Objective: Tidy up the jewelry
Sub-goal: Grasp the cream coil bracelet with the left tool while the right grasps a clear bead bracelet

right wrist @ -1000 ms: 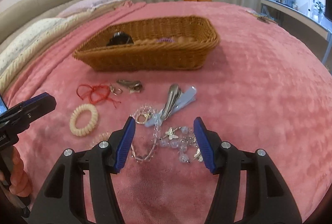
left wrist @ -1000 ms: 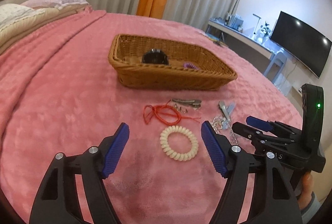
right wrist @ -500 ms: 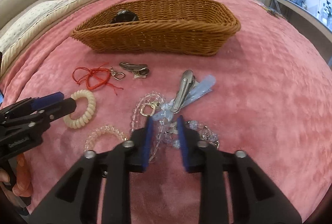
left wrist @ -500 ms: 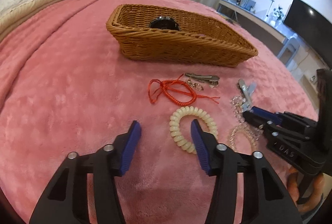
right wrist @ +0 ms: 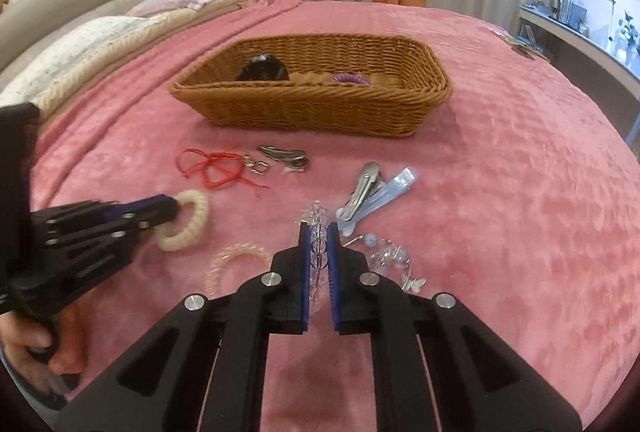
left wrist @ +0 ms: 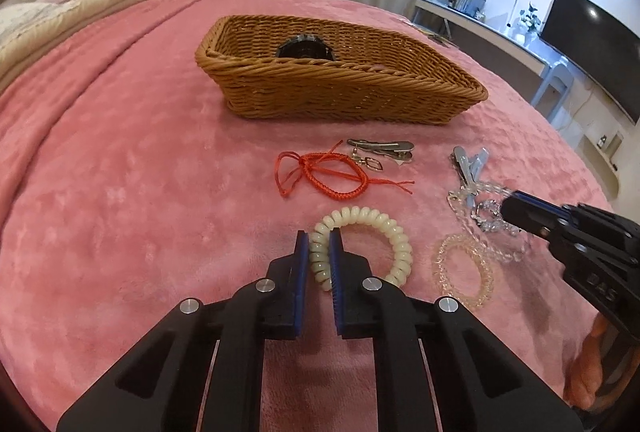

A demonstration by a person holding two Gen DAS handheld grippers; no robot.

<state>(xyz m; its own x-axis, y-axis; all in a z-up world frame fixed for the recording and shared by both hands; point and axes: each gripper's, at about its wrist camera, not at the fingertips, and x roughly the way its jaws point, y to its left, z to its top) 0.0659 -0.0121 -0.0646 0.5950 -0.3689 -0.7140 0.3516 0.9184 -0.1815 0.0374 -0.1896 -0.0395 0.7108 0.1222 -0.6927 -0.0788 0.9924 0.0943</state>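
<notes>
Left gripper [left wrist: 319,238]: jaws closing, blue pads on either side of the near-left arc of the cream spiral hair tie [left wrist: 362,244], pinching it. The tie lies flat on the pink blanket [left wrist: 120,192].

Right gripper [right wrist: 319,232]: jaws pressed together on a clear beaded chain [right wrist: 318,220], beads visible between the pads. The rest of the clear bead cluster [right wrist: 390,258] trails to the right on the blanket.

Nearby: clear spiral hair tie [left wrist: 464,272] lies between the two grippers, apart from both. Red cord bracelet [left wrist: 324,174] and metal hair clip [left wrist: 380,148] lie beyond the cream tie, near the basket. Silver and blue clips [right wrist: 376,192] sit just beyond the right gripper tips.

Wicker basket [right wrist: 320,108] is further back, holding a black object [right wrist: 262,68] and a purple hair tie [right wrist: 352,78]. Open blanket to the left of the left gripper and to the right of the right gripper.
</notes>
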